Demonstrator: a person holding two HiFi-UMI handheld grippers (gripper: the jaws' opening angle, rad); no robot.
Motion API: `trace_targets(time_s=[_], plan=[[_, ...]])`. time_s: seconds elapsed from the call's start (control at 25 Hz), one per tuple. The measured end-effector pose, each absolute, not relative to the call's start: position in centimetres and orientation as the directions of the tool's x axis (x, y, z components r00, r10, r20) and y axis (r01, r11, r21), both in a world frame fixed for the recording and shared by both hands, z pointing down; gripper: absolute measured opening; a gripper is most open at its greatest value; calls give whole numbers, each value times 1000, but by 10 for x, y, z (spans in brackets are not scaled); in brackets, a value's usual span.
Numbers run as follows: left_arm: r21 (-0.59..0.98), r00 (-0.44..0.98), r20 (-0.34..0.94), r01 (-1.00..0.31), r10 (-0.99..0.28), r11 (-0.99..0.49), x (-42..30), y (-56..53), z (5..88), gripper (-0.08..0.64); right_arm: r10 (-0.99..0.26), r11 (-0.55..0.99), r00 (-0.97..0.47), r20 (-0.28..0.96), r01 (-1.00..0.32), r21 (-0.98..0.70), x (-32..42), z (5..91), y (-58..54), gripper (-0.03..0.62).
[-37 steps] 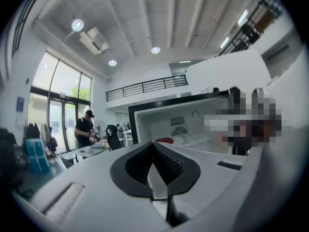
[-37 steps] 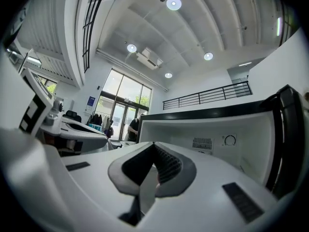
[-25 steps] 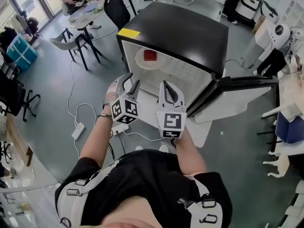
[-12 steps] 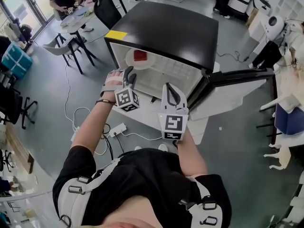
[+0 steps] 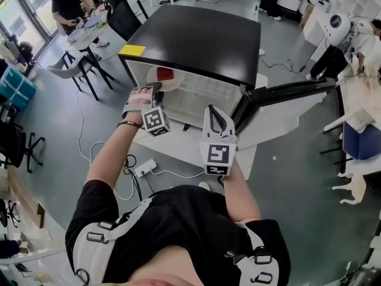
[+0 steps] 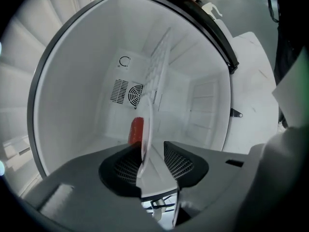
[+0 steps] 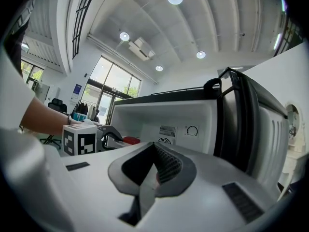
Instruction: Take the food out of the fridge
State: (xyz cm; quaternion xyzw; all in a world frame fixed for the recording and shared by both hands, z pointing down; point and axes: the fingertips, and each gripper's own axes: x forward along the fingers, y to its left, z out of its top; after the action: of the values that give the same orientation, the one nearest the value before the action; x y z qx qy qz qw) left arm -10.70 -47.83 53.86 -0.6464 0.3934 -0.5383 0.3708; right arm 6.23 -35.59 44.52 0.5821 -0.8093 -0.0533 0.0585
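Observation:
A white plate [image 5: 172, 83] with a piece of red food [image 5: 165, 73] sits inside the open black mini fridge [image 5: 196, 34], at its left. My left gripper [image 5: 156, 90] reaches into the fridge and is open. Its jaws have just been closing a little, with the plate's rim between them. In the left gripper view the plate [image 6: 155, 76] runs edge-on between the pads of the left gripper [image 6: 152, 154], with the red food [image 6: 136, 128] behind it. My right gripper [image 5: 216, 109] hangs shut and empty in front of the fridge's opening. The right gripper view shows its own jaws [image 7: 154, 146] together and the left gripper [image 7: 104, 134] by the red food [image 7: 130, 140].
The fridge door [image 5: 286, 94] stands swung open to the right. A power strip [image 5: 146, 168] and cables lie on the floor at the left. A table with chairs [image 5: 89, 31] and a person stand at the back left, a white machine [image 5: 342, 28] at the back right.
My left gripper has gone forward into the fridge and rolled over, and the plate's rim now lies between its jaws. My right gripper has moved slightly closer to the fridge.

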Motion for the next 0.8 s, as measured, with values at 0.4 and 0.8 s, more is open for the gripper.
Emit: trace_targets(time_s=[0.4, 0.8], plan=[[-919, 93, 383, -64, -919, -389, -106, -477, 537, 40, -949, 314, -312, 43, -937, 152, 65, 449, -358, 8], [-955, 89, 267, -109, -960, -276, -106, -462, 515, 40, -940, 341, -337, 50, -925, 168, 52, 453, -355, 8]])
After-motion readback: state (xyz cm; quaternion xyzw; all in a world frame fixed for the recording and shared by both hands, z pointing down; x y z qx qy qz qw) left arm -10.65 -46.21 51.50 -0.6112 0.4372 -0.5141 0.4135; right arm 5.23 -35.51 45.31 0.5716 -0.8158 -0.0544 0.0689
